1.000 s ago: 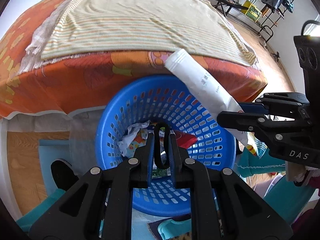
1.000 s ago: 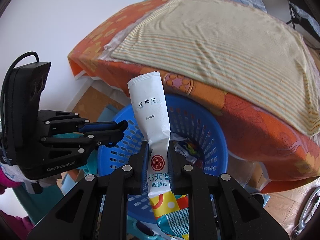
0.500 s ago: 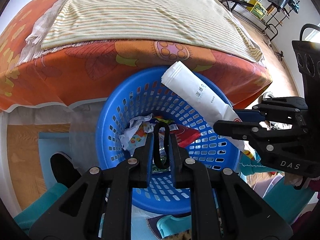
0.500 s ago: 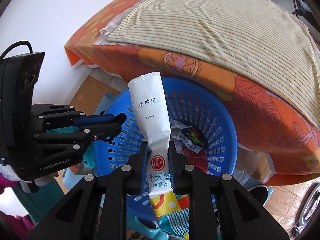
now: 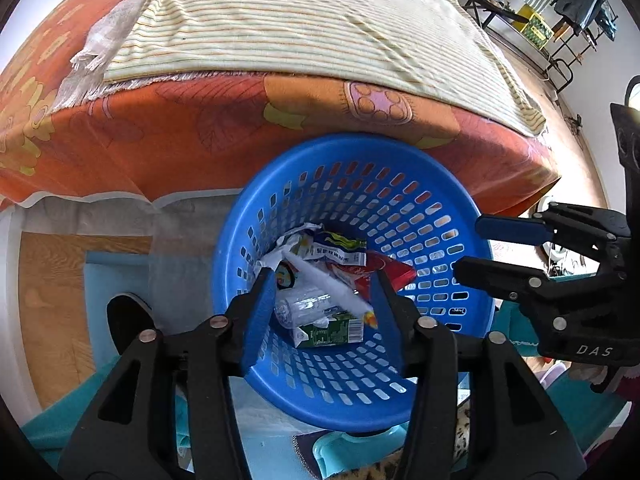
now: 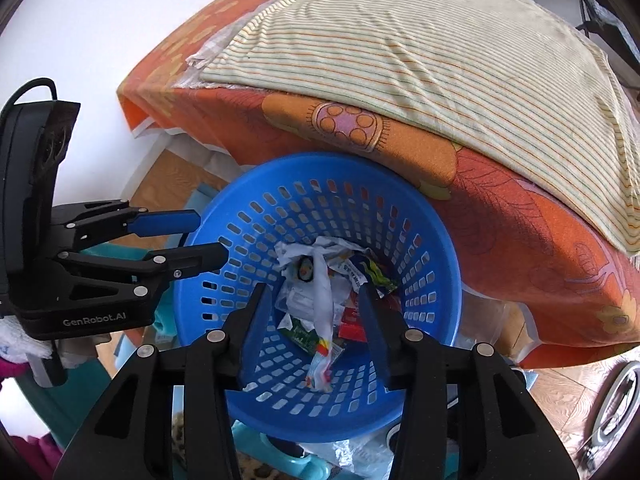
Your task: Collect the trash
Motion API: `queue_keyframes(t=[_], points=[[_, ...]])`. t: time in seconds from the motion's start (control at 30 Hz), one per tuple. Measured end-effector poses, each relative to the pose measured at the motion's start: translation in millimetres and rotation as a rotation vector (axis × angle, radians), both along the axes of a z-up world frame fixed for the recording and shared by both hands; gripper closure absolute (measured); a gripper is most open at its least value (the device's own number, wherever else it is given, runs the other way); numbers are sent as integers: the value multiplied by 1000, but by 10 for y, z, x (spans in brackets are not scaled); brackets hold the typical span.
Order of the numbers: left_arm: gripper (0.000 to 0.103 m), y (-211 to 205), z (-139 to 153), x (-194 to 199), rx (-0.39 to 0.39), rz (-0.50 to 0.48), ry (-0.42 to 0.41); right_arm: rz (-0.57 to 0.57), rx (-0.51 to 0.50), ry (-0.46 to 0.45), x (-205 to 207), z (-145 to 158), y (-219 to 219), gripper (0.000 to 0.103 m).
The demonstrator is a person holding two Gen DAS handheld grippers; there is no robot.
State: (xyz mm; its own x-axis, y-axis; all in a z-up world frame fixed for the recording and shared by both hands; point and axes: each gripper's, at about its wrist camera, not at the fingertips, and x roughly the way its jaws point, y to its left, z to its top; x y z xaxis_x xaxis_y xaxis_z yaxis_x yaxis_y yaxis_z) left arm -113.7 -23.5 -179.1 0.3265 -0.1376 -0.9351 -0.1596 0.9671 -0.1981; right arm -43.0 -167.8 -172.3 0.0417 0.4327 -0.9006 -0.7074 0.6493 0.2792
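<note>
A blue perforated basket (image 5: pixel 420 168) (image 6: pixel 436 240) stands on the floor against a bed. It holds trash: a long white wet-wipe packet (image 6: pixel 323 300) (image 5: pixel 328 284), a green carton (image 5: pixel 332 332), a red wrapper (image 5: pixel 390 272) and crumpled paper (image 6: pixel 296 254). My left gripper (image 5: pixel 322 280) is open and empty just above the basket; it also shows in the right wrist view (image 6: pixel 208 236). My right gripper (image 6: pixel 316 296) is open and empty over the basket; it also shows in the left wrist view (image 5: pixel 468 246).
The bed carries an orange flowered cover (image 5: pixel 160 128) and a striped cloth (image 5: pixel 300 24). A black shoe (image 5: pixel 128 320) and teal mats (image 5: pixel 108 276) lie on the wooden floor at left. A clothes rack (image 5: pixel 576 8) stands far right.
Both grippers have opened. The white packet left my right gripper and now lies in the basket. The dark loop held in my left gripper is gone from between its fingers.
</note>
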Motion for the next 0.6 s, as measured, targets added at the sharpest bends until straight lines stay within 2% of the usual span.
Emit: queue_keyframes(t=[0.07, 0.33, 0.6], points=[[44, 5, 8, 11, 2, 6, -6, -3, -6, -6, 2, 3, -3, 58], [43, 39, 101, 55, 2, 25, -18, -38, -12, -69, 49, 127, -60, 52], [43, 69, 345, 194, 35, 45, -83, -91, -29, -140, 179, 298, -92, 48]])
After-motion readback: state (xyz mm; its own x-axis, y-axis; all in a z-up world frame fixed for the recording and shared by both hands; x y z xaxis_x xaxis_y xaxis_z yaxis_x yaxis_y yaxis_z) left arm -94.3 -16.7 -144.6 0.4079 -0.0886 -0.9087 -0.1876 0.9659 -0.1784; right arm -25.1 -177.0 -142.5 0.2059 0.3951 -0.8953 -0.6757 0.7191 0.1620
